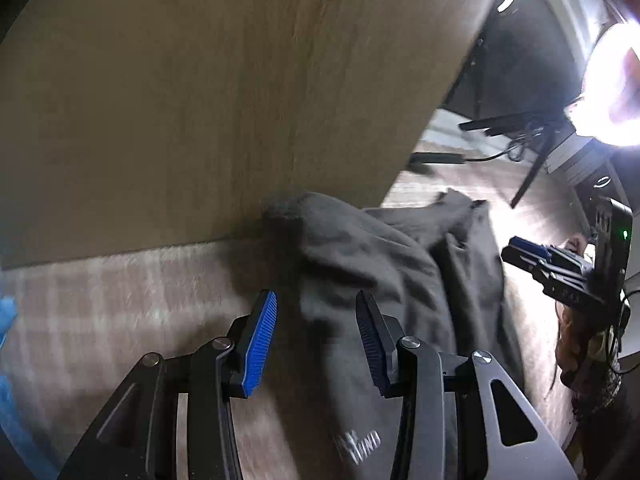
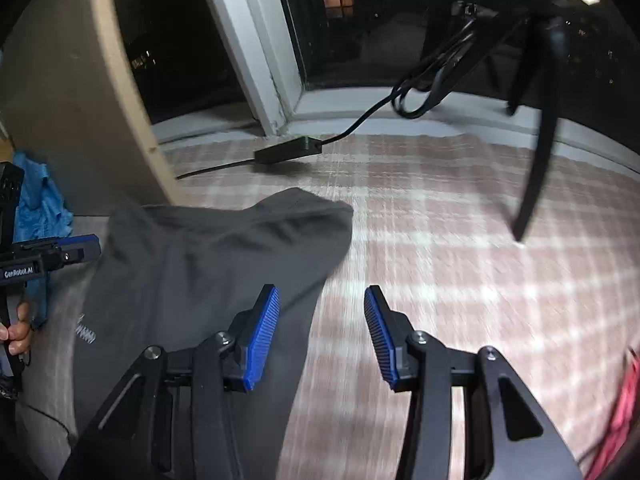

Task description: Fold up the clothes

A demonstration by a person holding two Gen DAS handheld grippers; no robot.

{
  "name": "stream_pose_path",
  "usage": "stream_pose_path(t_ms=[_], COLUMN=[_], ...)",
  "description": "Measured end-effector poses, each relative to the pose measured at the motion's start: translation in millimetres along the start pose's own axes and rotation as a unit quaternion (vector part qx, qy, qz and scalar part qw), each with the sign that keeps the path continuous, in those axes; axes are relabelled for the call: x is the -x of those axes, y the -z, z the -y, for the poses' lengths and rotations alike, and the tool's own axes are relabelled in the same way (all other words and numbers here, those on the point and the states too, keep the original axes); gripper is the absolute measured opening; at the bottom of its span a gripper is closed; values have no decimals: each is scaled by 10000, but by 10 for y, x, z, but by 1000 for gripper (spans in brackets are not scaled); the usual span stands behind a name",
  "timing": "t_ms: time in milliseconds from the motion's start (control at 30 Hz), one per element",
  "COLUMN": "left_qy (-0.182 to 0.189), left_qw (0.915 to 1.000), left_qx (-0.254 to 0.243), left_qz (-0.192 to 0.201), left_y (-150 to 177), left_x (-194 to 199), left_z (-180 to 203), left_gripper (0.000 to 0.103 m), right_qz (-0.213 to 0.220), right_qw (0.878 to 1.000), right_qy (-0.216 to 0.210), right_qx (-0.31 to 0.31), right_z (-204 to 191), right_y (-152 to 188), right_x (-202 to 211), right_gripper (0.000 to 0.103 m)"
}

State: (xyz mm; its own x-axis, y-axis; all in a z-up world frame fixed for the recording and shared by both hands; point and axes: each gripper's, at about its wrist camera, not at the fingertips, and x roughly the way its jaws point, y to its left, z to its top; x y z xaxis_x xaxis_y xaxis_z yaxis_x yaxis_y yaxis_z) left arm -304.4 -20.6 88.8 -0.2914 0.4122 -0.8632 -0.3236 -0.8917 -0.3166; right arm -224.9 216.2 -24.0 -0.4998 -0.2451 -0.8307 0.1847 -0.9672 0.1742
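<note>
A dark grey garment (image 2: 208,264) with a small white print lies loosely bunched on the pink plaid cover (image 2: 440,260). My right gripper (image 2: 321,292) hovers over the garment's right edge, its blue pads apart and nothing pressed between them. The left wrist view shows the same grey garment (image 1: 360,264) heaped against a wooden panel. My left gripper (image 1: 316,300) stands open just above it, and the cloth shows through the gap without being pinched. Each gripper appears in the other's view: the right gripper (image 1: 536,256) at the right, the left gripper (image 2: 76,250) at the left with a hand under it.
A tall wooden panel (image 1: 200,100) borders the cover on the left. A black power adapter (image 2: 288,150) and its cable lie near the window sill, and a tripod leg (image 2: 536,168) stands on the cover. Blue cloth (image 2: 40,200) sits far left. A bright lamp (image 1: 612,88) glares.
</note>
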Motion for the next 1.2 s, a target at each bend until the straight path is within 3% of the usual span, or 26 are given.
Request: stream_pose_path(t_ms=[200, 400, 433, 467, 500, 533, 600, 767, 900, 1033, 1200], left_qy=[222, 287, 313, 338, 363, 394, 462, 628, 646, 674, 760], left_qw=[9996, 9996, 9995, 9993, 9990, 9987, 9982, 9955, 9925, 9889, 9862], left_qx=[109, 73, 73, 51, 27, -10, -89, -295, -501, -711, -842], left_qz=[-97, 23, 66, 166, 262, 332, 380, 645, 913, 1115, 1209], left_y=[-74, -96, -98, -91, -82, -62, -46, 49, 266, 632, 1251], left_x=[-228, -296, -294, -271, -247, -217, -151, 293, 787, 1298, 1745], left_z=[-32, 40, 51, 61, 70, 80, 121, 263, 403, 520, 620], left_gripper=[42, 45, 43, 41, 25, 16, 15, 13, 13, 13, 14], right_qz=[-21, 39, 48, 41, 29, 23, 44, 390, 728, 1011, 1257], right_qw=[9996, 9987, 9983, 9979, 9977, 9976, 9975, 9959, 9933, 9898, 9860], right_qy=[-268, -264, -250, -258, -275, -333, -399, -764, -821, -882, -964], right_qx=[44, 445, 521, 595, 621, 613, 575, 295, 362, 469, 526], right_z=[110, 44, 19, -7, -17, -21, -23, -23, -168, -340, -500], right_y=[-204, -339, -345, -346, -347, -348, -354, -422, -375, -131, 470], right_x=[-334, -468, -468, -467, -456, -432, -363, 143, 725, 1379, 2152], right_gripper=[46, 46, 43, 30, 21, 16, 9, 7, 7, 7, 7])
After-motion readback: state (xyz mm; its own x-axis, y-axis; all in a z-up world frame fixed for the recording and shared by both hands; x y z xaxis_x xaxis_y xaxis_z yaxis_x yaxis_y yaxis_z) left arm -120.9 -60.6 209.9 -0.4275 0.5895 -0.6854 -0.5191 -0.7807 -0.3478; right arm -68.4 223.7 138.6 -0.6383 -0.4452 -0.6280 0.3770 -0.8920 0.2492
